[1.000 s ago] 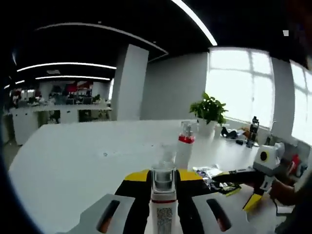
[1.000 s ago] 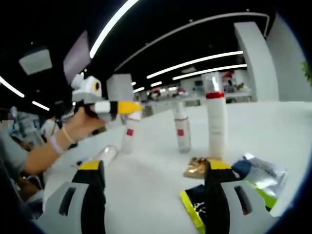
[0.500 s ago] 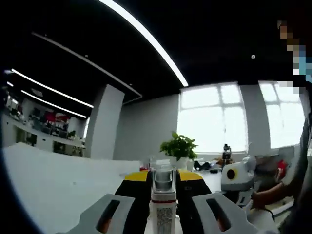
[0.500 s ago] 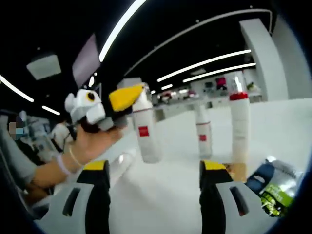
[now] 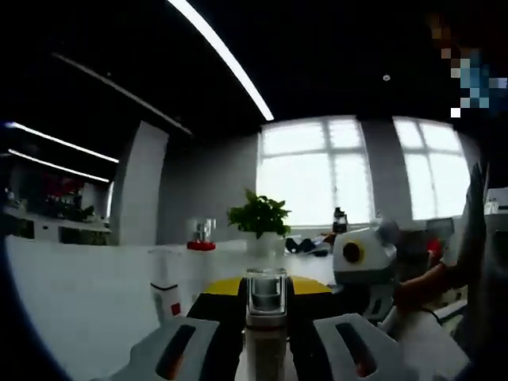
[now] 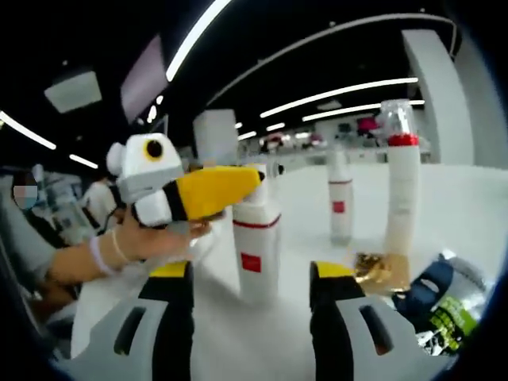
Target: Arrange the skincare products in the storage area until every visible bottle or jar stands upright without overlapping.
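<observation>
My left tool (image 5: 266, 349) clamps a clear-capped bottle (image 5: 266, 317) upright over the white surface (image 5: 71, 294). My right tool (image 6: 250, 317) gapes wide, holding nothing, with a red-banded bottle (image 6: 401, 198) standing ahead to its right.

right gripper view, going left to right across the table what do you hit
person's hand → left gripper → bottle with red square label → small bottle behind → tall bottle with red collar → foil sachets

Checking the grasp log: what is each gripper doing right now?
Left gripper: shut on the white bottle with the red band.
Right gripper: open, holding nothing.
</observation>
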{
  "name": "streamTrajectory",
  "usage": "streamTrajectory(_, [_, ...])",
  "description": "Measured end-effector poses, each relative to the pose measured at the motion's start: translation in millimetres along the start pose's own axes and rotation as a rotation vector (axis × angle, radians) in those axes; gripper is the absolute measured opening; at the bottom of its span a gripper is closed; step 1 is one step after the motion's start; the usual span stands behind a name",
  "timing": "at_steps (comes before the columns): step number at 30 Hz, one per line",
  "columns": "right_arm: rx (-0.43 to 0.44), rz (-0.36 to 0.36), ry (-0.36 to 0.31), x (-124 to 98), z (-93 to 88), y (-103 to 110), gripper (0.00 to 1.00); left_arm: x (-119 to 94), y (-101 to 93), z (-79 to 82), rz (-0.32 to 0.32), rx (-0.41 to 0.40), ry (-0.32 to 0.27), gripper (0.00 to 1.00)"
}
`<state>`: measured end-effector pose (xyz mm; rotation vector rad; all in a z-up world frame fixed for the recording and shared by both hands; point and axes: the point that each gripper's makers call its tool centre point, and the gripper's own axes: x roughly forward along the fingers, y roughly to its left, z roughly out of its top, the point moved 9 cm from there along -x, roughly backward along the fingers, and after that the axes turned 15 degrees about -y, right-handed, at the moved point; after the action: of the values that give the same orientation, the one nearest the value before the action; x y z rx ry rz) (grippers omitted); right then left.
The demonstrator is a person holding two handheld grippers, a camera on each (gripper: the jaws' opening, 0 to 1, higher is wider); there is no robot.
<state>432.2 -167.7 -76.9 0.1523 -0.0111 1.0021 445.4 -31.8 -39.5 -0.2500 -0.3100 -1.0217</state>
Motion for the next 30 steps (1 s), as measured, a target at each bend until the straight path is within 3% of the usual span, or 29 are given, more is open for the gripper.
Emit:
streamTrajectory(4, [0.027,0.024,0.013,0,-1.7,2,0.49,0,-6.8,-1.7,-0.043,-0.022,0.005,0.2])
streamTrajectory(11, [-0.023,0.031,0.05,3,-6.5,6,0.35,-11,-2.5,0.8,-0.045,-0.053,0.001,0.2])
streamTrajectory(15, [-0.082,0.033,0.069,4,-9.1,7,0.29,-13,-1.6,-0.3,-0.05,-0.034,0.0,0.21])
streamTrajectory(19, [-0.099,0.023,0.085,2,-10.8,7,0.2,-13,-1.4,-6.4,-0.051,-0.014,0.039,0.25])
streamTrajectory(27, [-0.077,0.013,0.086,0,-11.9,7,0.19,-14,-1.3,-4.9,-0.042,0.037,0.066,0.28])
streamTrajectory(30, [-0.08,-0.002,0.085,-1,-11.7,5,0.19,-16,2.9,0.2,-0.012,0.021,0.035,0.38])
